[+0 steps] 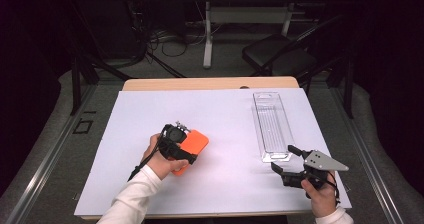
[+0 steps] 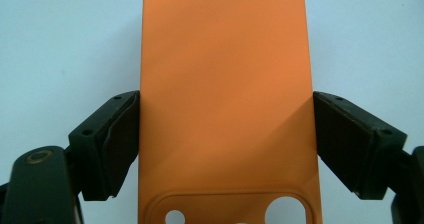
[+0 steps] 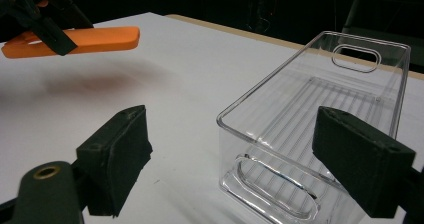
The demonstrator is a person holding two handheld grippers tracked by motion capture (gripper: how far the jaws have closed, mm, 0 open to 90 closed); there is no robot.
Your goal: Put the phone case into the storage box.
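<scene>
The orange phone case [image 2: 225, 99] sits between the two black pads of the left gripper [image 1: 181, 145], which squeeze its long sides so it does not drop. It hangs flat above the white table [image 1: 225, 114], casting a shadow, likely so it can go into the clear box [image 3: 320, 129]. The right gripper [image 1: 286, 160] rests open and empty near the box's end

In the left gripper view the orange case [image 2: 225, 99] runs off the top and bottom edges. From above, the left gripper [image 1: 176, 146] covers its near end. The clear bin's [image 3: 320, 134] near corner is cut off at the bottom of the right gripper view.
</scene>
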